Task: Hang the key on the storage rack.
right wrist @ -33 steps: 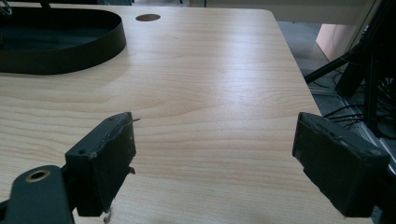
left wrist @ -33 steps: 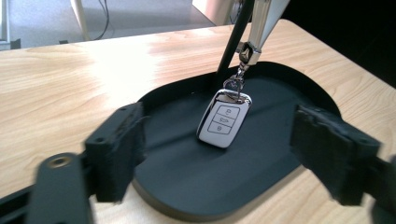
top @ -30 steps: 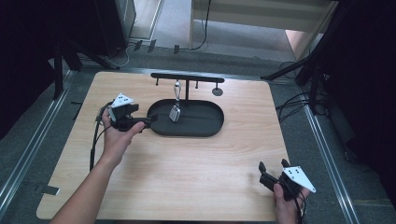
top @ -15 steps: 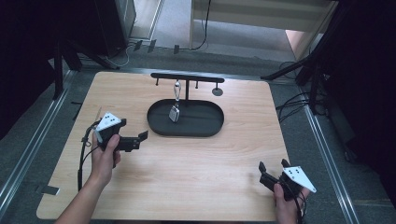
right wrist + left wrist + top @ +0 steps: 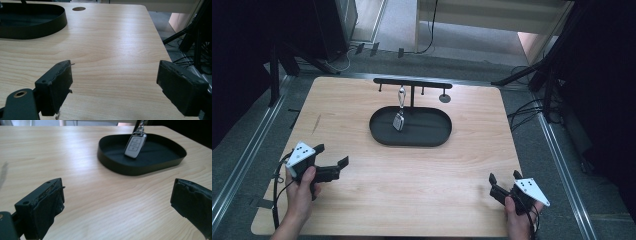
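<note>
A silver key fob [image 5: 398, 121] hangs by its chain from a black T-shaped rack [image 5: 412, 83], resting low over a black oval tray [image 5: 432, 140] at the table's far middle. My left gripper [image 5: 332, 155] is held at the near left of the table, open and empty, with its jaws pointing right. In the left gripper view the key fob [image 5: 135, 144] leans inside the tray [image 5: 140, 168], well ahead of the wide-apart jaws. My right gripper [image 5: 504, 176] rests at the near right corner, open and empty, well back from the tray [image 5: 32, 31].
A small round disc [image 5: 444, 98] lies on the wooden table [image 5: 412, 190] right of the rack. Beyond the right edge, cables and black stand legs [image 5: 192, 40] sit on the floor. Metal rails run along both sides of the table.
My left gripper has pulled back from beside the tray's left end to the near left of the table. The key fob still hangs on the rack. The right gripper has not moved.
</note>
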